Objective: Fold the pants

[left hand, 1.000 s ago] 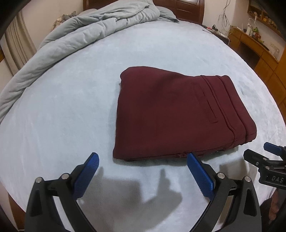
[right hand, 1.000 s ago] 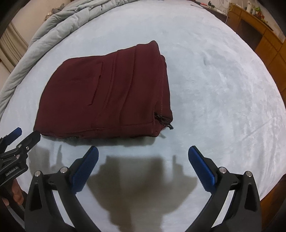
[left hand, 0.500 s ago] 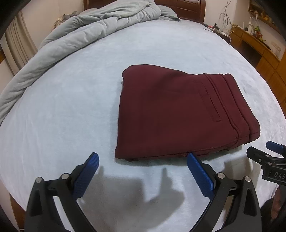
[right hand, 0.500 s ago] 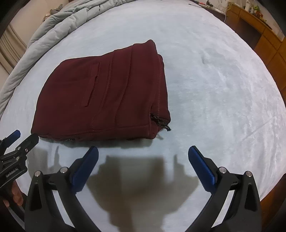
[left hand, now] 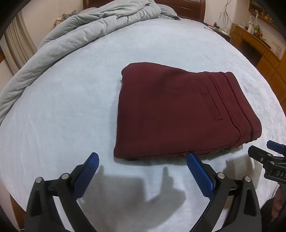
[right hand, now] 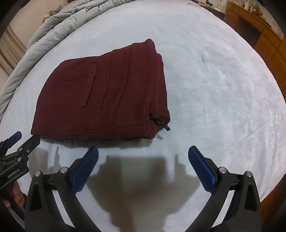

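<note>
Maroon pants (left hand: pixel 178 110) folded on bed (left hand: pixel 62 110); hand-held grippers apparently empty.

The folded pants (left hand: pixel 180 112) lie on the bed (left hand: pixel 62 110), about midway across it. A bunched duvet (left hand: pixel 75 33) runs along the bed's left edge and up to the headboard (left hand: pixel 187 8) behind. A wooden desk (left hand: pixel 257 44) stands beyond the bed's right side. The left gripper (left hand: pixel 143 161) hangs just before the pants' near edge, toward their left half; the right gripper (right hand: pixel 143 154) hangs beside it, before the pants' right corner. Both are apart from the cloth, fingers spread.
</note>
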Action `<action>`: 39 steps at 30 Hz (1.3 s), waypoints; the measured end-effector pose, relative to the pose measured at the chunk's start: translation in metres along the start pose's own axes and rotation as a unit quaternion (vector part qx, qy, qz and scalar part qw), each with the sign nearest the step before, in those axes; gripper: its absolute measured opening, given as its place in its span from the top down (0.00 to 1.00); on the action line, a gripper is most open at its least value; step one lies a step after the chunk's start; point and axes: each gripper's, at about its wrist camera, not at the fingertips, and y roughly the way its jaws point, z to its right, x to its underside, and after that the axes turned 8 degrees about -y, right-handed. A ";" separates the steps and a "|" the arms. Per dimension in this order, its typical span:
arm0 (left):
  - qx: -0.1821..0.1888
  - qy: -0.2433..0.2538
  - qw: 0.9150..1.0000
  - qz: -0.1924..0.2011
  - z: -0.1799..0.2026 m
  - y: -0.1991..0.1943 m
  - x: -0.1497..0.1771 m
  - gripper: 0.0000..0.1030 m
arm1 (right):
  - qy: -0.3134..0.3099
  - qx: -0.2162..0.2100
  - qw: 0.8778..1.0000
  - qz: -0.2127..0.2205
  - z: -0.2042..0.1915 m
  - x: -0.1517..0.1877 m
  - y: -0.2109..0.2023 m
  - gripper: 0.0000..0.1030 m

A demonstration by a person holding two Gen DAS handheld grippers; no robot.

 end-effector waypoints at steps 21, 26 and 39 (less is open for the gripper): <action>0.000 0.002 1.000 -0.004 0.001 0.005 0.000 0.04 | 0.003 -0.008 1.000 -0.001 -0.003 0.002 0.004 0.03; 0.001 0.001 1.000 -0.006 0.001 0.006 0.000 0.04 | 0.003 -0.009 1.000 -0.001 -0.003 0.003 0.004 0.03; 0.004 -0.002 1.000 -0.009 -0.001 0.009 -0.002 0.04 | 0.004 -0.007 1.000 -0.002 -0.006 0.005 0.005 0.03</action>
